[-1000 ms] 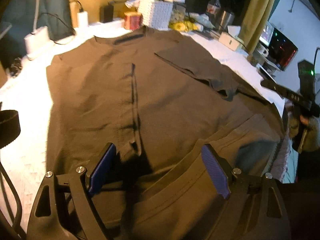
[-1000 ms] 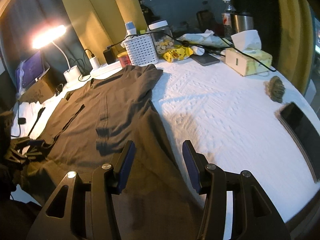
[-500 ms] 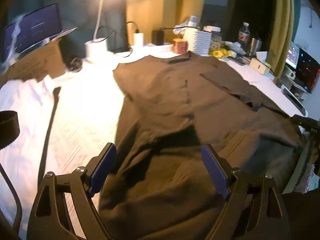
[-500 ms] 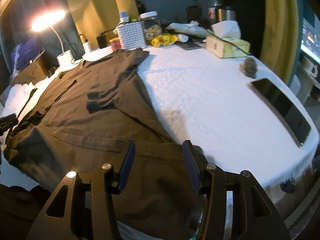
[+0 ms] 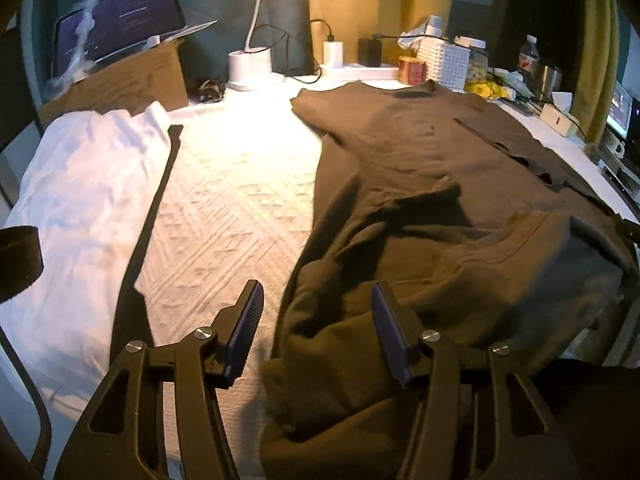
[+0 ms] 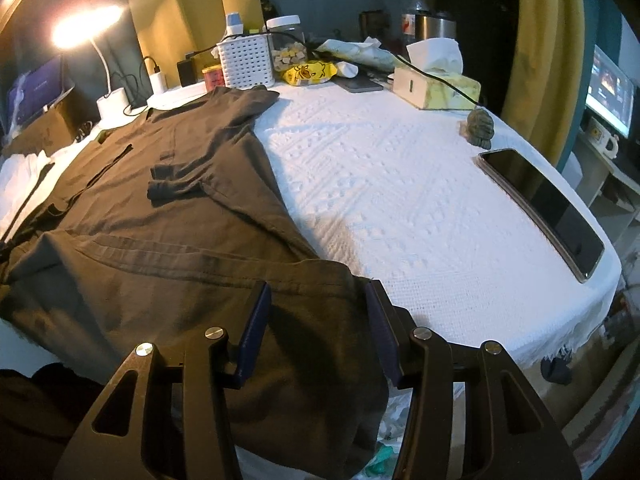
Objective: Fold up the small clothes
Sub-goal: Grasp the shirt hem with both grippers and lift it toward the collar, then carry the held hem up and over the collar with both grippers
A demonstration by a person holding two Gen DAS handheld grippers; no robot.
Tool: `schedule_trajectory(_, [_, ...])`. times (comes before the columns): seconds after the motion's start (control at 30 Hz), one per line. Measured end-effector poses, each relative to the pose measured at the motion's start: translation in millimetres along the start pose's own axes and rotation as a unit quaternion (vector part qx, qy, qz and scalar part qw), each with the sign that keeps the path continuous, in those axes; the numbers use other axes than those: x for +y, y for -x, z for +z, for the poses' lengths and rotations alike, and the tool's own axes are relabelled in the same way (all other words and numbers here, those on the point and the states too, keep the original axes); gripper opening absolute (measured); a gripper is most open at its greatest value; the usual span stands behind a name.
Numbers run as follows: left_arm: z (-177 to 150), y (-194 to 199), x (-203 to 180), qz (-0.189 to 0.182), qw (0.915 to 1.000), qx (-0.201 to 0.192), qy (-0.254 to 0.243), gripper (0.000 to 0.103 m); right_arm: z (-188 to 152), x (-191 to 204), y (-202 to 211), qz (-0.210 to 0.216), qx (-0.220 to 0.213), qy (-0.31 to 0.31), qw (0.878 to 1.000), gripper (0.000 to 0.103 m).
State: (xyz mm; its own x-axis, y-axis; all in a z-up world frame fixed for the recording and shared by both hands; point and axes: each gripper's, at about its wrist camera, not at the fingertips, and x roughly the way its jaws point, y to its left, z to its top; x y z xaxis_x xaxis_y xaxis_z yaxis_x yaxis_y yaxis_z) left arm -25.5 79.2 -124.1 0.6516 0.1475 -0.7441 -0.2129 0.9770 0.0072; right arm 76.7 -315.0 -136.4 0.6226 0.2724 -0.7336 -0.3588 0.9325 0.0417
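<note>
A dark brown T-shirt (image 5: 440,184) lies spread on the white textured tablecloth (image 5: 232,208), both sleeves folded inward and its bottom hem hanging over the near edge. It also shows in the right wrist view (image 6: 160,216). My left gripper (image 5: 316,332) is open over the shirt's near left corner, which lies rumpled between the jaws. My right gripper (image 6: 316,324) is open over the shirt's near right corner by the hem. Neither holds cloth.
A white garment (image 5: 80,200) with a dark strap lies at the left. A lamp base (image 5: 250,68), chargers, a white basket (image 6: 246,60), jar, tissue box (image 6: 436,84) and bottles line the back. A tablet (image 6: 548,208) and a small dark lump (image 6: 480,126) lie at the right.
Both grippers have drawn back toward the near table edge. The left one swung left to the shirt's near left corner and narrowed its opening. The right one settled over the near right hem corner.
</note>
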Motion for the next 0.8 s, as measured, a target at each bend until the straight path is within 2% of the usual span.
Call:
schedule_trajectory(0.03, [-1.4,-2.2,-0.1,-0.001,1.0000,0.007,-0.003,0.033,-0.2,0.8,0.2,-0.004,0.000,0.004,1.000,0.044])
schedule_trajectory(0.1, [-4.5,-3.6,-2.0,-0.005,0.9999,0.010,-0.010,0.028,-0.7,2.2,0.7,-0.015,-0.002,0.014,1.000,0.031])
schedule_trajectory(0.13, [-4.3,-3.3,-4.1,-0.007,0.9998,0.009,-0.015,0.021,-0.7,1.5,0.9,-0.015,-0.002,0.014,1.000,0.017])
schedule_trajectory(0.23, [-4.5,2.0,-11.8,-0.003,0.9993,0.001,-0.037,0.009,-0.4,1.2,3.1,-0.012,-0.004,0.020,1.000,0.009])
schedule_trajectory(0.6, [-2.1,41.9,-4.6,-0.014,0.9981,-0.056,-0.024,0.004,21.5,7.6,49.4,-0.014,-0.072,0.033,0.997,0.006])
schedule_trajectory(0.8, [-11.2,51.3,-2.9,-0.017,0.9980,-0.059,-0.016,0.003,27.8,5.6,61.9,-0.014,-0.089,0.037,0.995,0.005])
